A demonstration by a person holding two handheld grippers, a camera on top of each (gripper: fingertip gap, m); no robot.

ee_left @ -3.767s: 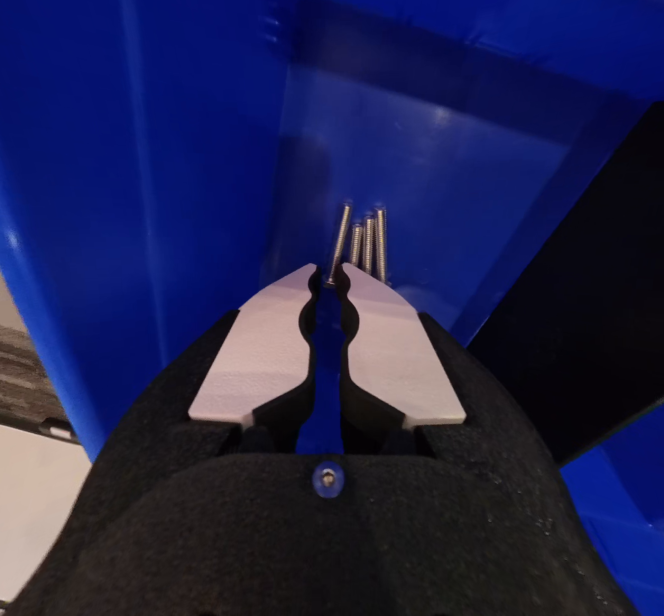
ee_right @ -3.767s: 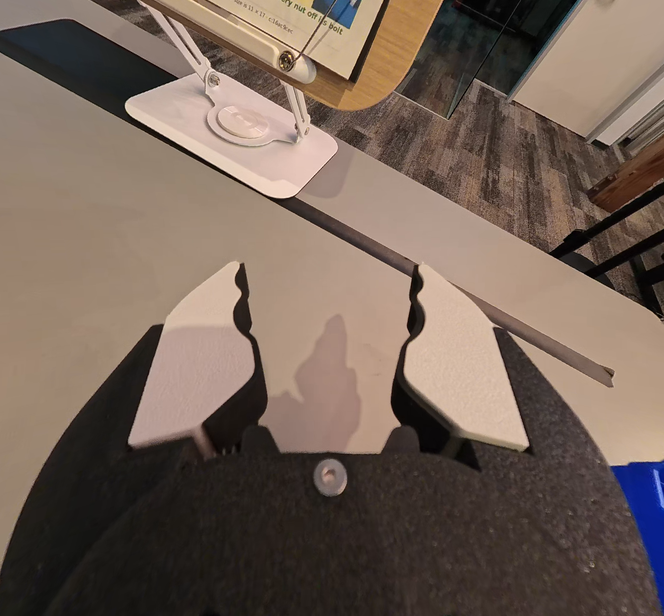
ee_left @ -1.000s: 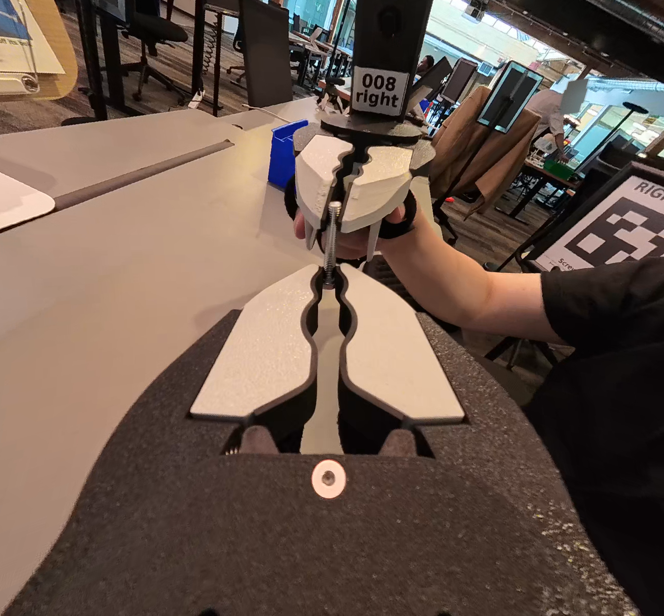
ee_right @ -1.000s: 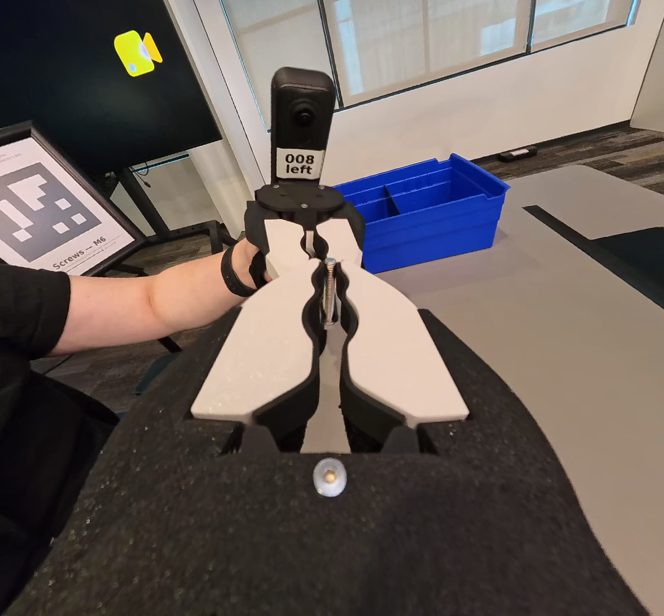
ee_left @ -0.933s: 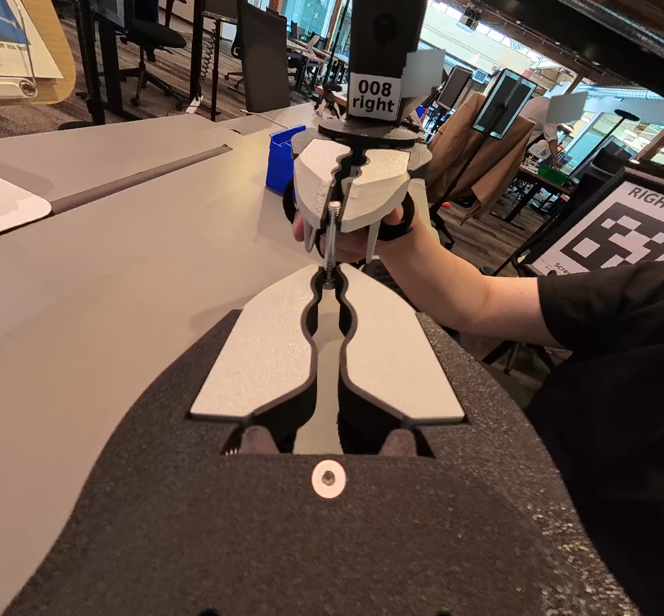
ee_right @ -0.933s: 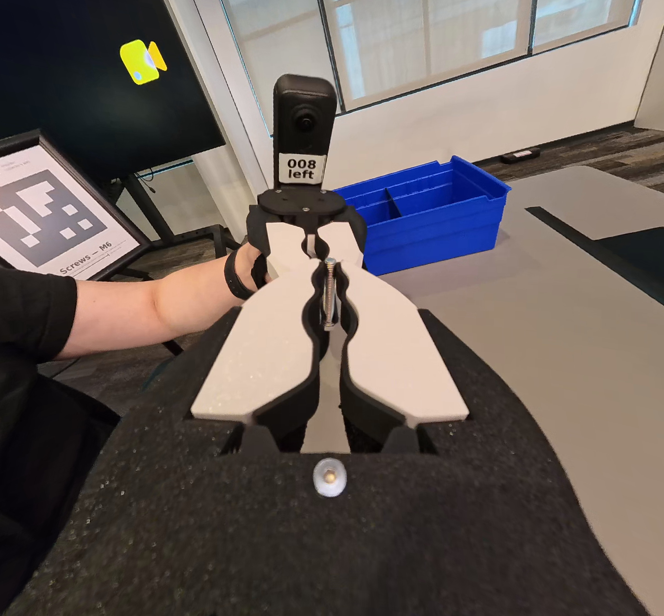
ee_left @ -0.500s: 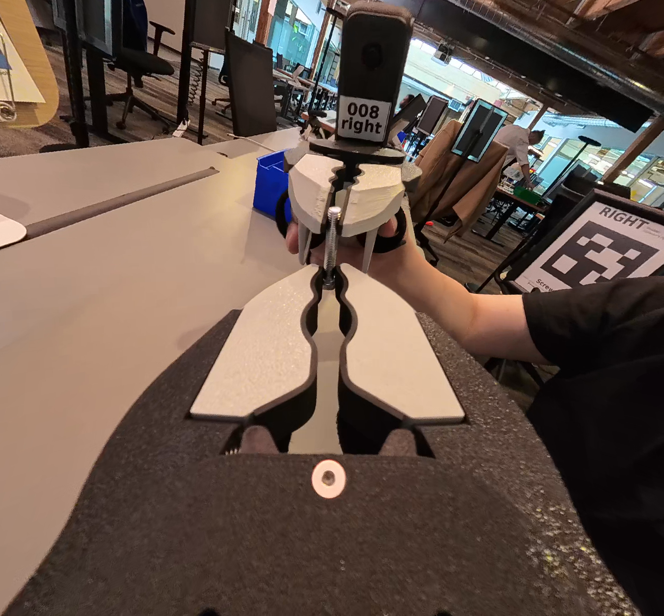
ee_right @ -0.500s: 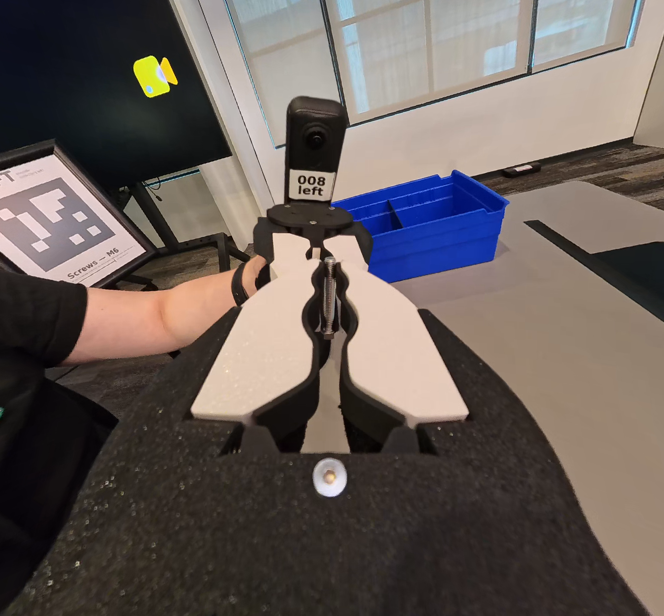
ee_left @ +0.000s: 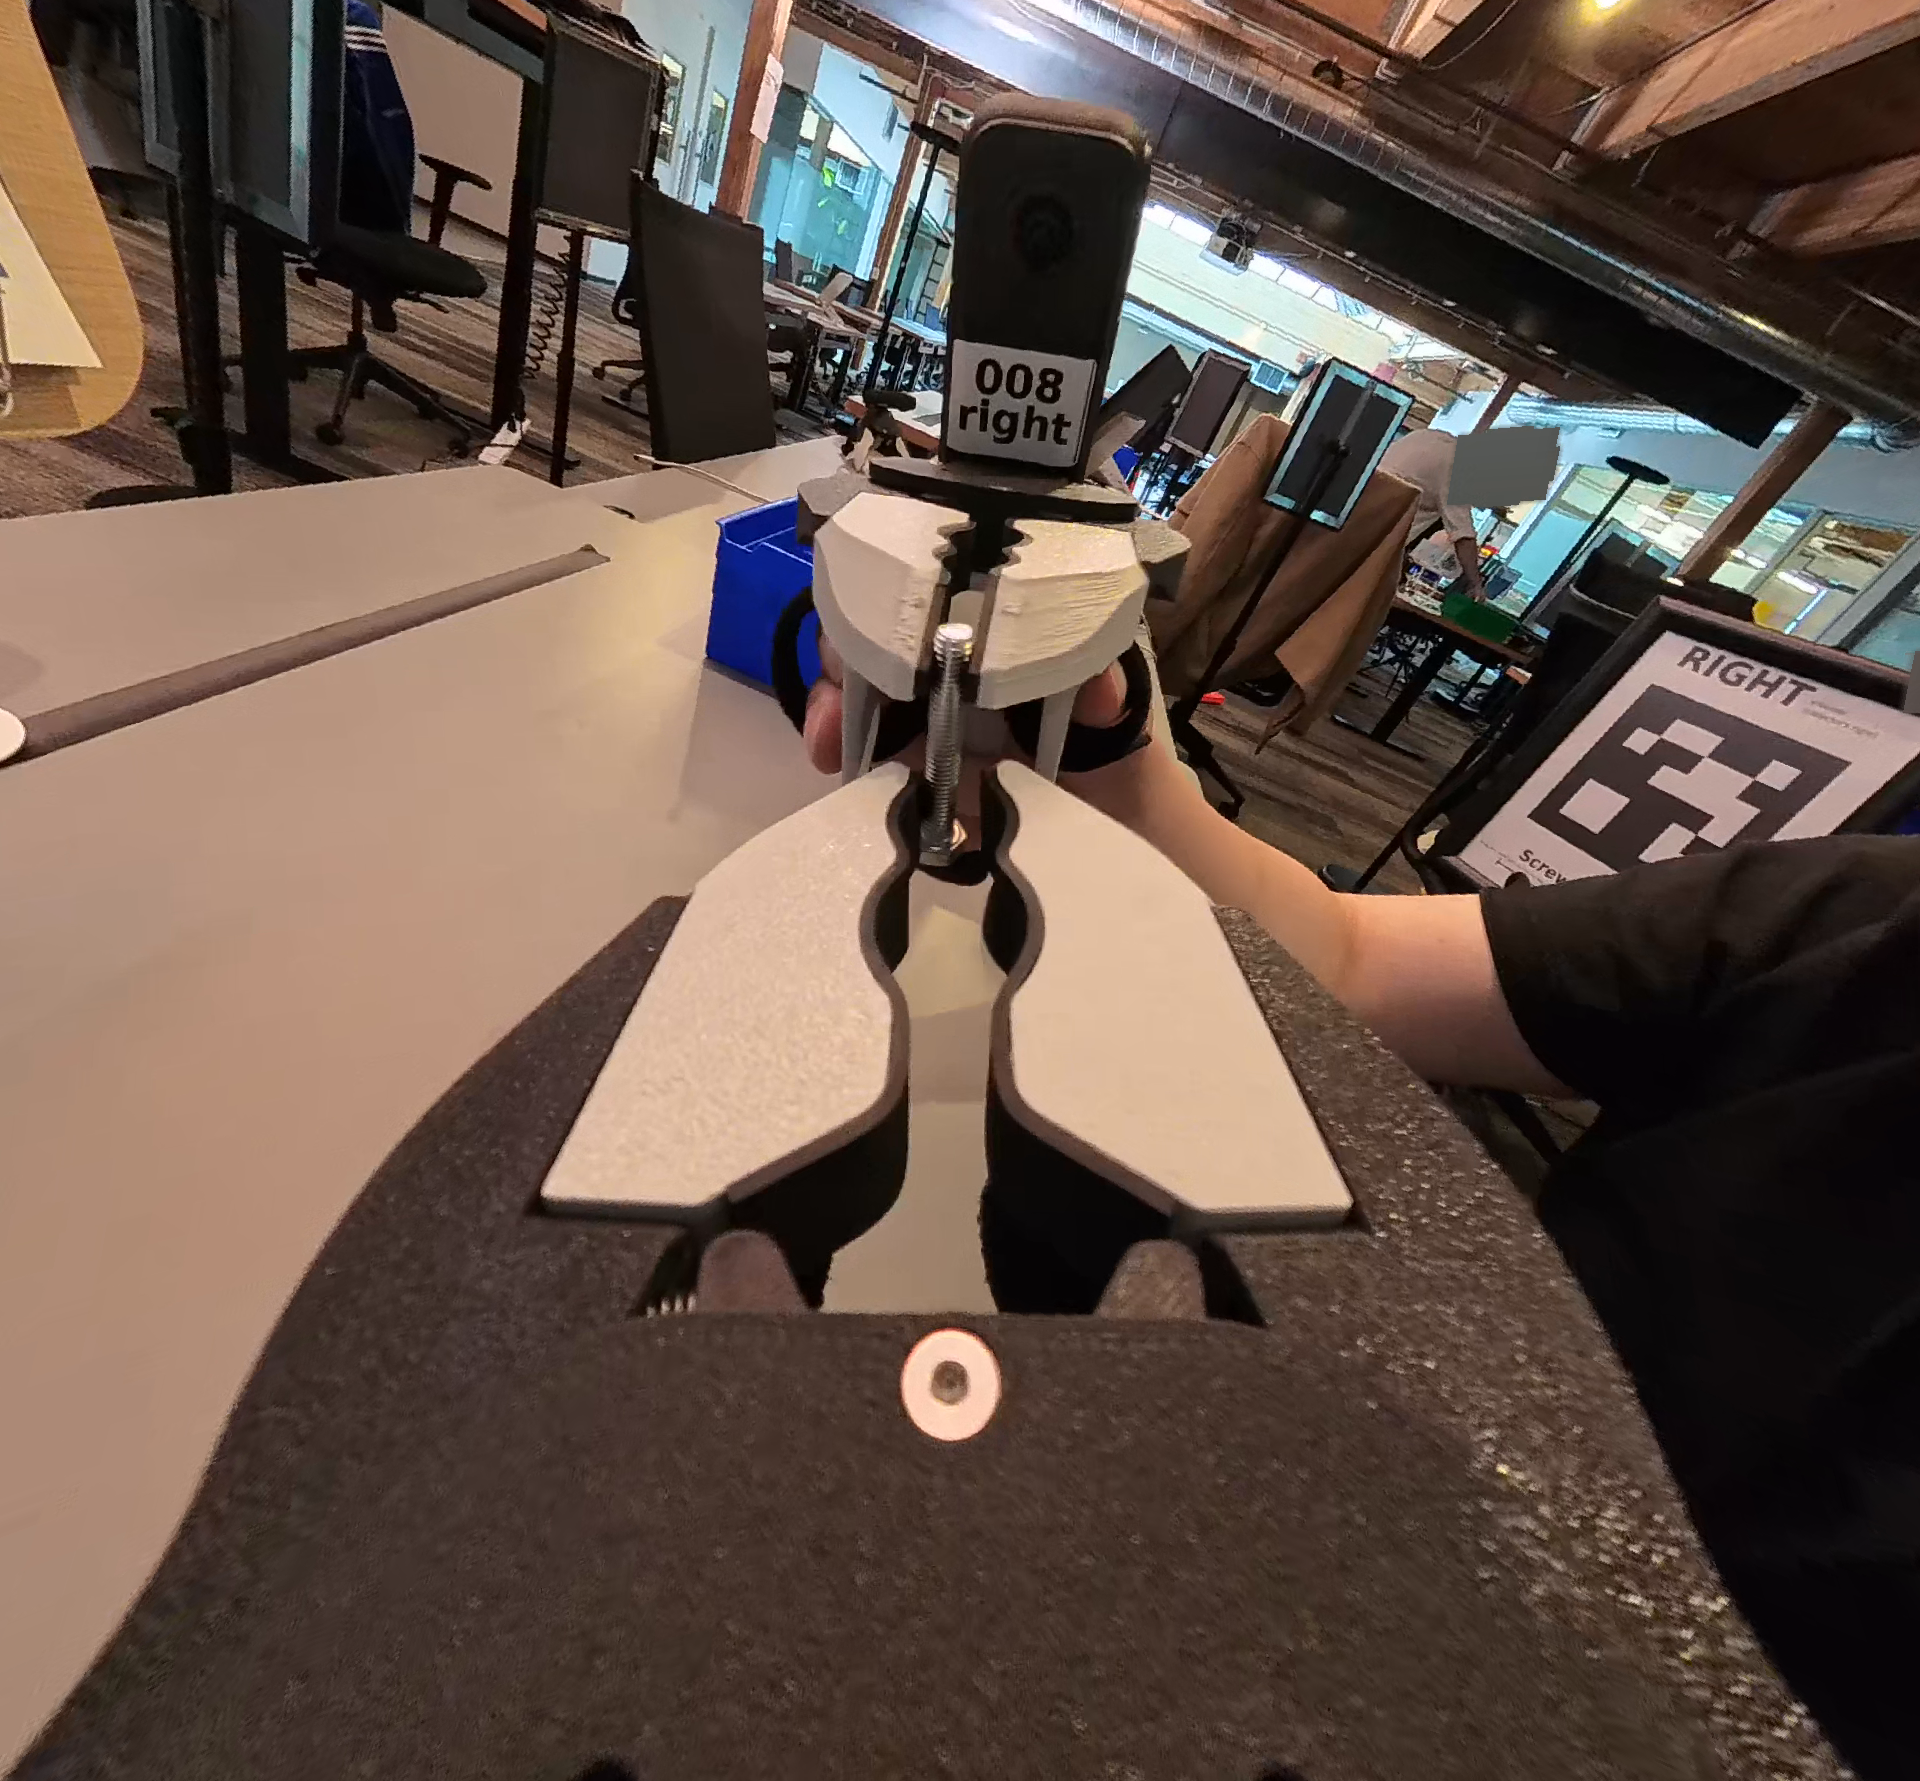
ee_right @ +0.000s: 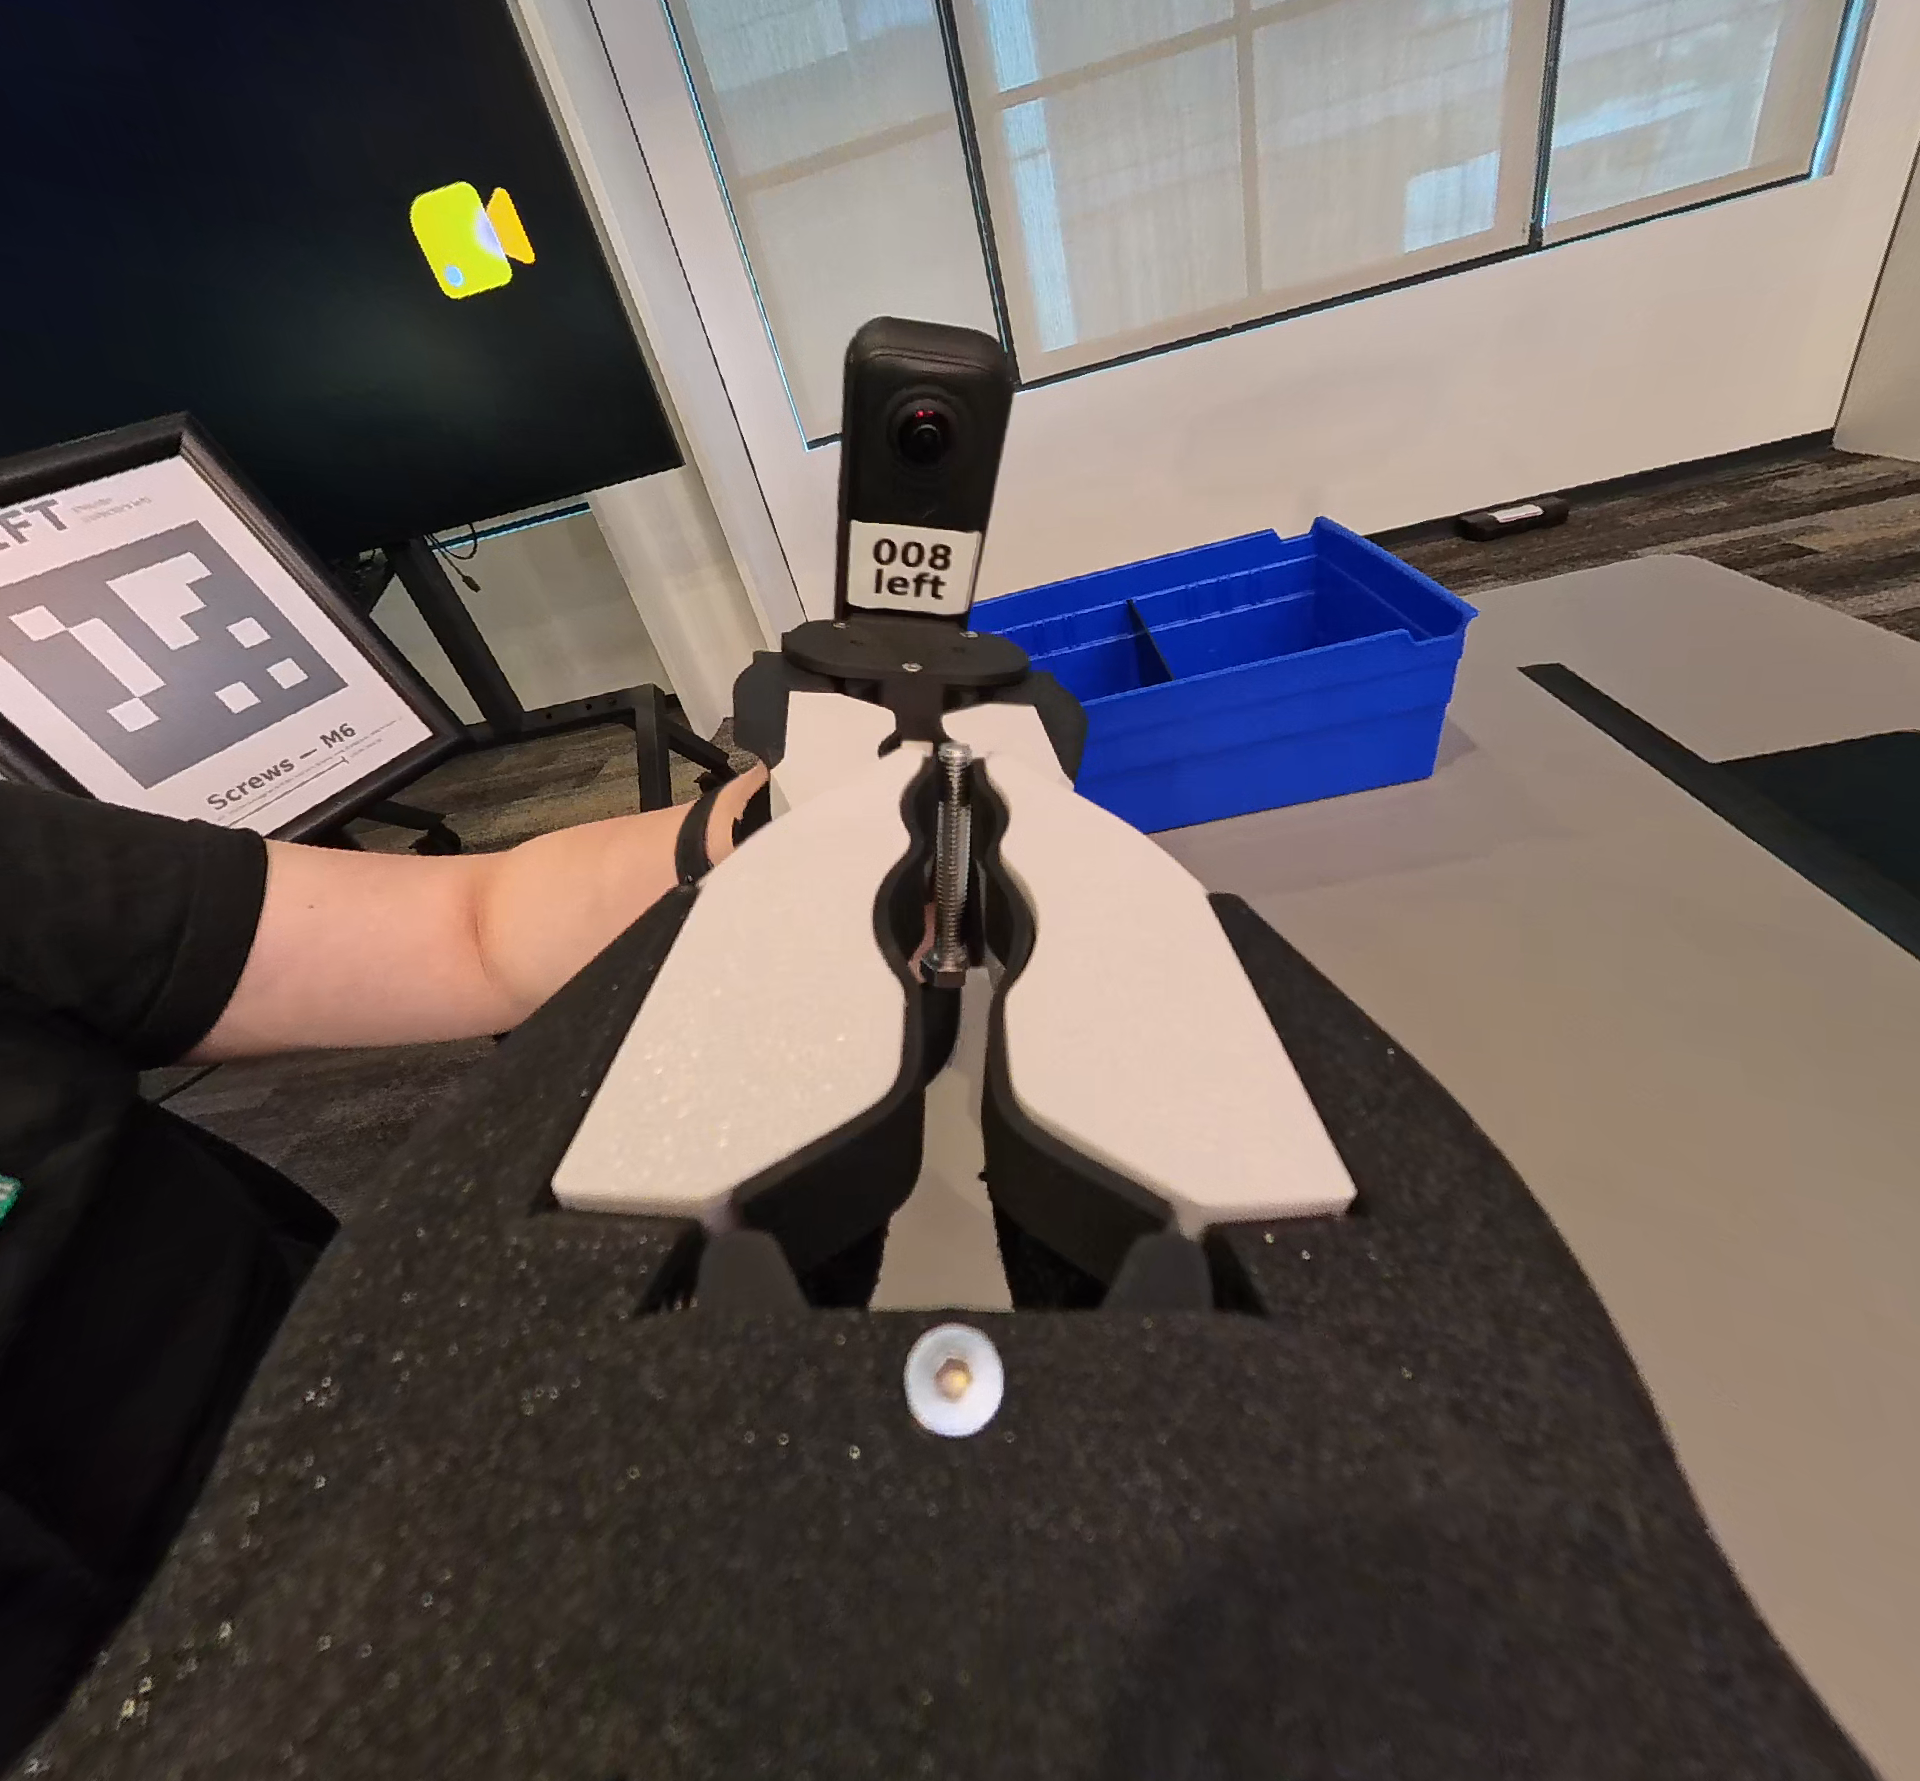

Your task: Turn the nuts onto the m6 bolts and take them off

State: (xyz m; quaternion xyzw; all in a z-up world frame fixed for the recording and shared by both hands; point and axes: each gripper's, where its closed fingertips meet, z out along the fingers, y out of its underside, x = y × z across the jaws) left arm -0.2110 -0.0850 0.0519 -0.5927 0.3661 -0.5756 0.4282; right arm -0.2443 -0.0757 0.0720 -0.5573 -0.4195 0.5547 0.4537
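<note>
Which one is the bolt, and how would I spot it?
Look above the grey table, in front of the blue bin, where two white claws meet tip to tip. The bolt is the thin rod running between the left claw and the right claw. It is the only shiny, silver, threaded thing there.

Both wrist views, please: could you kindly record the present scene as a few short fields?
left gripper: shut on one end of the bolt
right gripper: shut along the bolt's other end
bolt: one, threaded, held in the air between the two
hex piece: sits at the bolt's end; nut or head, cannot tell
bin: blue, divided, on the grey table behind the left gripper; contents hidden
</note>
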